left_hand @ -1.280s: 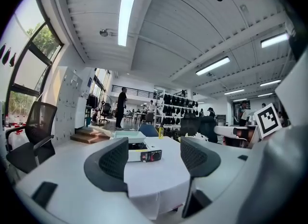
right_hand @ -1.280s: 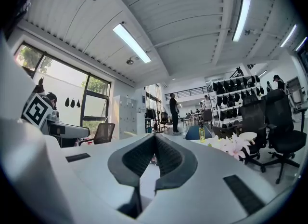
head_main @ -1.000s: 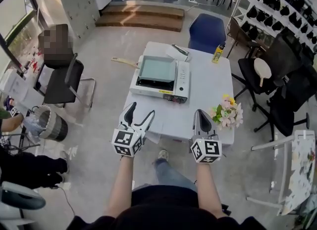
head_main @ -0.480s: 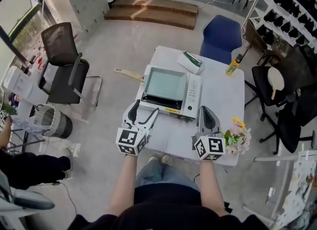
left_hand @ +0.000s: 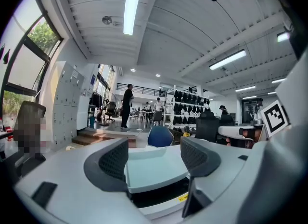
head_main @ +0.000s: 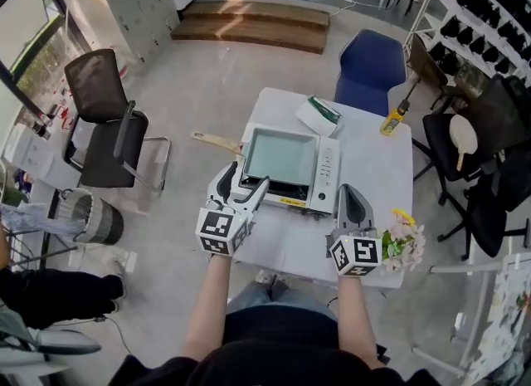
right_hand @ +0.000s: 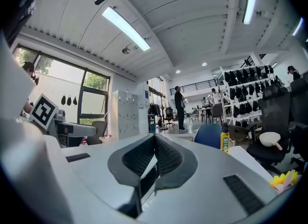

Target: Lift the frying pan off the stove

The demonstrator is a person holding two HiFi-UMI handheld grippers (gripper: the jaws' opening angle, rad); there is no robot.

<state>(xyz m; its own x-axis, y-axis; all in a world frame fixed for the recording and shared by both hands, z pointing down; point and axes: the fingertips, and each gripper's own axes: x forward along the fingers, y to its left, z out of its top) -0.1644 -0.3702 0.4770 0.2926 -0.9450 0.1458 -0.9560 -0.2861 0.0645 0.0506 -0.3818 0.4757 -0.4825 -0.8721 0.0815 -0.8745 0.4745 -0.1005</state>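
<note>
A pale square frying pan (head_main: 280,154) sits on a white portable stove (head_main: 325,168) on the white table (head_main: 373,168); its wooden handle (head_main: 216,140) sticks out past the table's left edge. My left gripper (head_main: 246,178) is open at the stove's near left corner, and in the left gripper view the pan (left_hand: 154,167) shows between its fingers. It touches nothing. My right gripper (head_main: 348,195) is shut and empty, just short of the stove's near right corner. In the right gripper view its pads (right_hand: 155,158) are pressed together.
A white and green box (head_main: 319,115) and a yellow bottle (head_main: 392,120) lie at the table's far side, and flowers (head_main: 402,239) at its near right corner. A blue chair (head_main: 369,61) stands behind the table, a black chair (head_main: 104,127) and a bin (head_main: 91,217) to the left.
Both grippers and the head camera have come closer to the table, and the grippers now reach the stove's near edge. The left stays open, the right shut.
</note>
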